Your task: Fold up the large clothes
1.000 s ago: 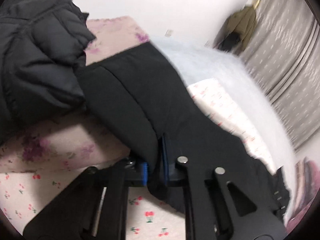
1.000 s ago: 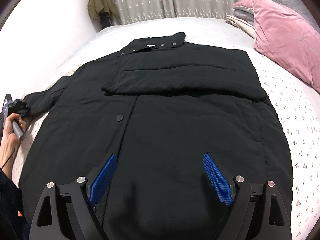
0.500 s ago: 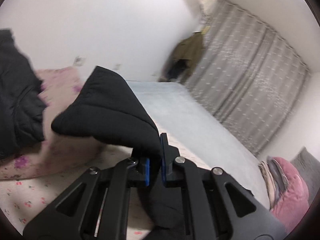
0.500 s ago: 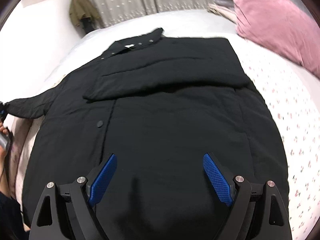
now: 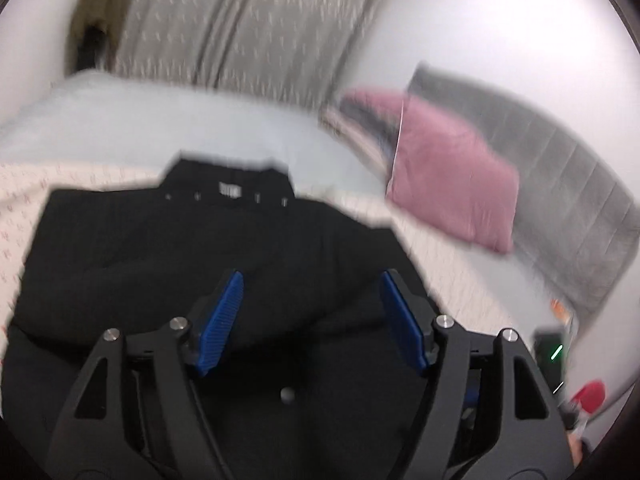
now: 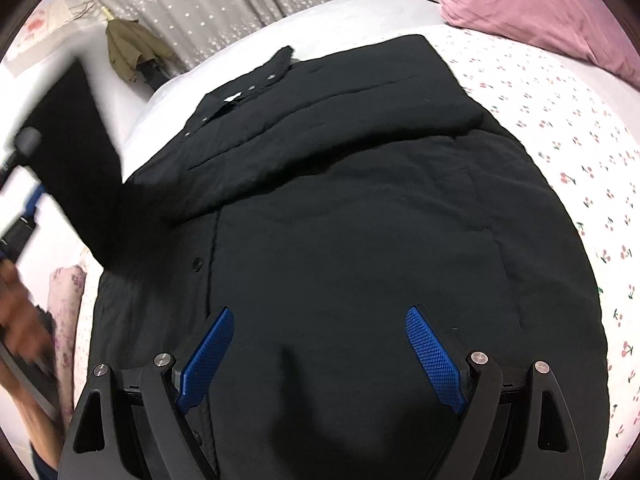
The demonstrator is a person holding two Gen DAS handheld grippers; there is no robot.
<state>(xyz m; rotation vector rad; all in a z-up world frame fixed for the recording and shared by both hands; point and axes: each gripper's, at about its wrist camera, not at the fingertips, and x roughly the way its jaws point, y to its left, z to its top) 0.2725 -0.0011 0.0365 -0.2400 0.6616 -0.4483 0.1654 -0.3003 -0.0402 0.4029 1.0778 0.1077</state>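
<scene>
A large black coat lies flat on the bed, collar away from me, one sleeve folded across its chest. Its other sleeve hangs in the air at the left of the right wrist view, beside the left tool. My right gripper is open and empty just above the coat's lower front. In the left wrist view the coat lies below, collar at the far side. My left gripper is open with nothing between its blue pads; that view is blurred.
The bed has a cherry-print sheet. A pink pillow lies at its right, also in the left wrist view, next to a grey headboard. Grey curtains and a hanging olive jacket stand behind. A floral pillow lies left.
My left gripper, shut on the sleeve cuff before, has swung over the coat and now stands open. The sleeve has risen off the bed. My right gripper has stayed open over the coat.
</scene>
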